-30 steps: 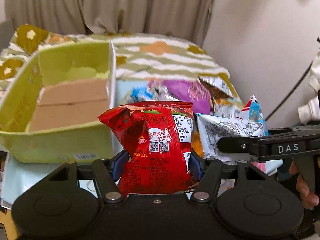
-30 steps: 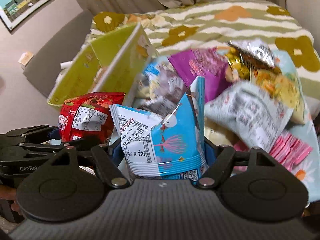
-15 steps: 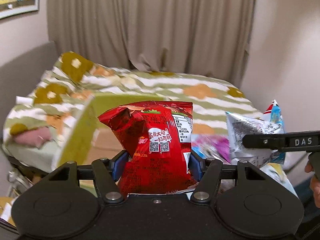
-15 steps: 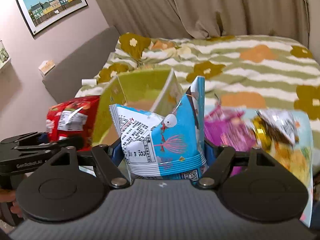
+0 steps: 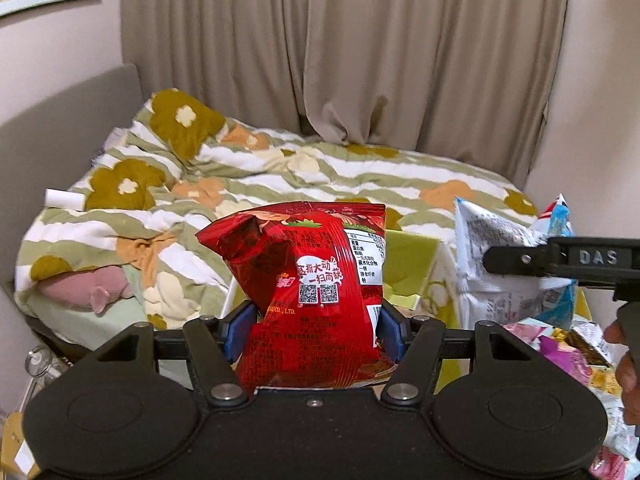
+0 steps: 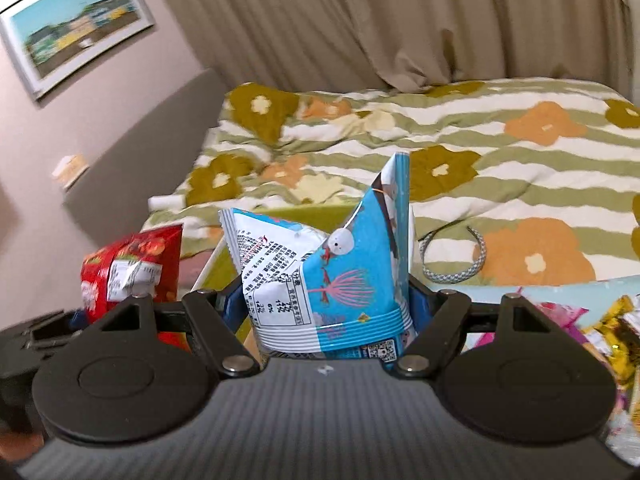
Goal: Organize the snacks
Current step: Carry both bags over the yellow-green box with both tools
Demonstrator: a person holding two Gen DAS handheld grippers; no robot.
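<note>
My left gripper (image 5: pixel 314 328) is shut on a red snack bag (image 5: pixel 316 288), which stands upright between the blue pads. My right gripper (image 6: pixel 328 316) is shut on a blue and white snack bag (image 6: pixel 320 276). Both bags hang in the air above the yellow-green box (image 5: pixel 412 260), whose far wall (image 6: pixel 288 216) shows behind them. In the left wrist view the right gripper's black finger (image 5: pixel 560 260) crosses the blue and white bag (image 5: pixel 492 264) at the right. In the right wrist view the red bag (image 6: pixel 128 268) shows at the left.
A bed with a green, white and orange flowered quilt (image 5: pixel 304 184) lies behind, with beige curtains (image 5: pixel 344 48) past it. Several loose snack bags (image 5: pixel 568 344) lie at the lower right. A braided headband (image 6: pixel 456 260) rests on the quilt. A person's fingers (image 5: pixel 628 368) show at the right edge.
Both grippers have lifted and swung left with their bags, away from the snack pile. The box has dropped low in view behind the bags, and the bed and curtains now fill the frames.
</note>
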